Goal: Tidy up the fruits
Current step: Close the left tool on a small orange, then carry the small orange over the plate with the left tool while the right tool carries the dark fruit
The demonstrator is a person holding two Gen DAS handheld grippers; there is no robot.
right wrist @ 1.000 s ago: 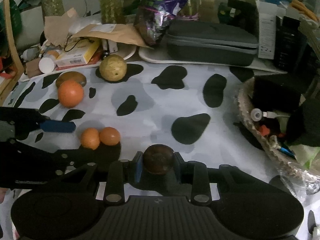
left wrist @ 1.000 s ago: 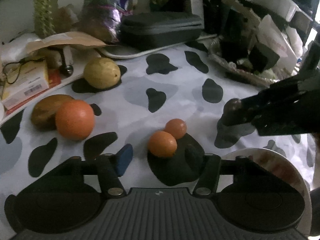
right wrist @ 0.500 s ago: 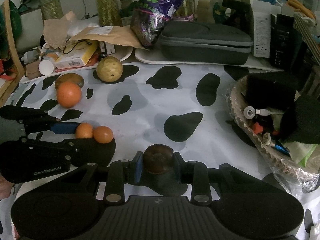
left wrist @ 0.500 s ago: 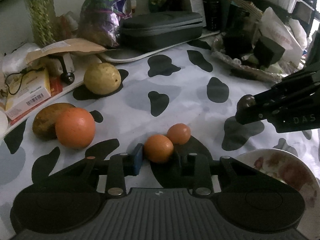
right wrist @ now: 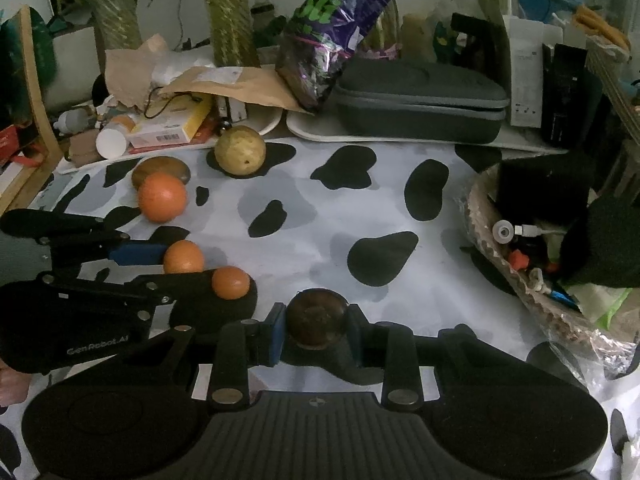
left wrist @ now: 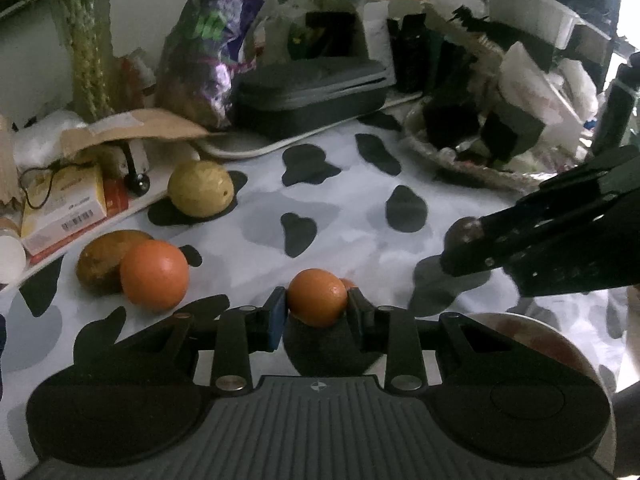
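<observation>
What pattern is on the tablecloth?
White with black cow-like patches on the tablecloth, clearest in the right wrist view.

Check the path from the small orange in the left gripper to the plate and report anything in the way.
Nothing visible blocks it. The left gripper is shut on the small orange; the plate lies just to its right, partly hidden by that gripper.

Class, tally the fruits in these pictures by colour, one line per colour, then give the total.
Orange: 3, large, small in the left gripper, small on the cloth
Yellow: 1
Brown: 1
Dark brown: 1, in the right gripper
Total: 6
</observation>
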